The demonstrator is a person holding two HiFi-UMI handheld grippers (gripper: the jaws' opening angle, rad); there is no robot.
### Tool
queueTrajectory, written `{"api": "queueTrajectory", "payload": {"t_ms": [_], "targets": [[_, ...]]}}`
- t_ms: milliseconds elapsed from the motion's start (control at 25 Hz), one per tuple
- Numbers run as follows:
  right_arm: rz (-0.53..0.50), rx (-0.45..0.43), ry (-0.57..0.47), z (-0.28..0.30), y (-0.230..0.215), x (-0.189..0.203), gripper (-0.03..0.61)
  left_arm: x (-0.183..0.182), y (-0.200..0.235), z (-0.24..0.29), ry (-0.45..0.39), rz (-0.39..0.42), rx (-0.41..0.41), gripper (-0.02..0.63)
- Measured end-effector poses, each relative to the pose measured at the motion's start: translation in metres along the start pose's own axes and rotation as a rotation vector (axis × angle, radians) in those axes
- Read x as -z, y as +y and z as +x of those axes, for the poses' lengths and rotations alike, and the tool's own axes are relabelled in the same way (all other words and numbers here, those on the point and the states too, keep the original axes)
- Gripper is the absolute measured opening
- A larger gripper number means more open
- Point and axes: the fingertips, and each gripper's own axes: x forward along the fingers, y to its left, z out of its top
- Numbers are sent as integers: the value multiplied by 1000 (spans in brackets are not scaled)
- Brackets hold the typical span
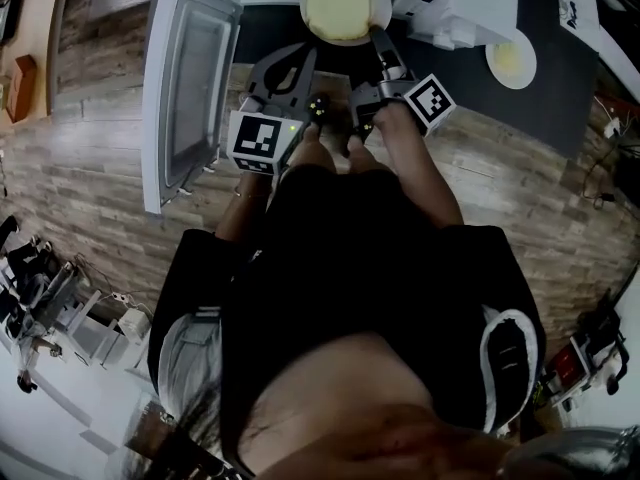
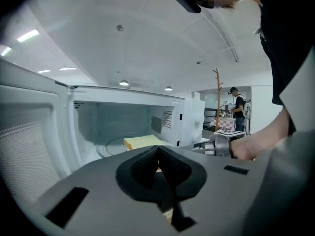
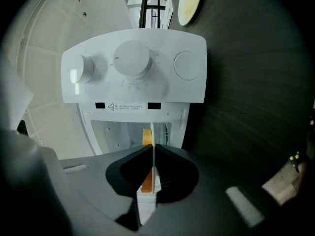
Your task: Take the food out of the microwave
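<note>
The right hand-held gripper (image 1: 378, 40) is clamped on the rim of the plate (image 1: 308, 23), which shows edge-on between its jaws in the right gripper view. The food (image 1: 340, 3), a pale yellow slab, lies on that plate at the mouth of the microwave (image 1: 450, 8), near the desk's left front edge. The left hand-held gripper (image 1: 303, 56) has its jaws together, with nothing plainly between them, just beside the plate's near rim.

With only 1 grip, on a thin rim, the plate will likely tip. It should come straight out, kept level and clear of the open door (image 1: 195, 78). The left hand-held gripper could steady the rim from below. Bare desk (image 1: 545, 108) lies toward the right, near the 2nd plate (image 1: 510, 60).
</note>
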Motion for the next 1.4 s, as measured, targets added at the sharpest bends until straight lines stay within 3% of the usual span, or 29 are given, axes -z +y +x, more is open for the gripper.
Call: {"api": "queueTrajectory", "payload": {"t_ms": [240,640,920,1200,1400], "targets": [[8,-11,42,-1,1,2,11,5,2,-2,4,-18,-56,8],[18,-27,8,-26,13,16,11,-10,5,-19,-45,-13,-17,8],[30,-43,-79,-61,23,27,11,-19,-6,-33,-69,4,60,8],[32,-47,-180,-103,23,28,11,-4,-33,-39,-9,15,166,8],[13,-51,-251,-132,21,28,11,0,-51,-38,-31,35,246,8]]}}
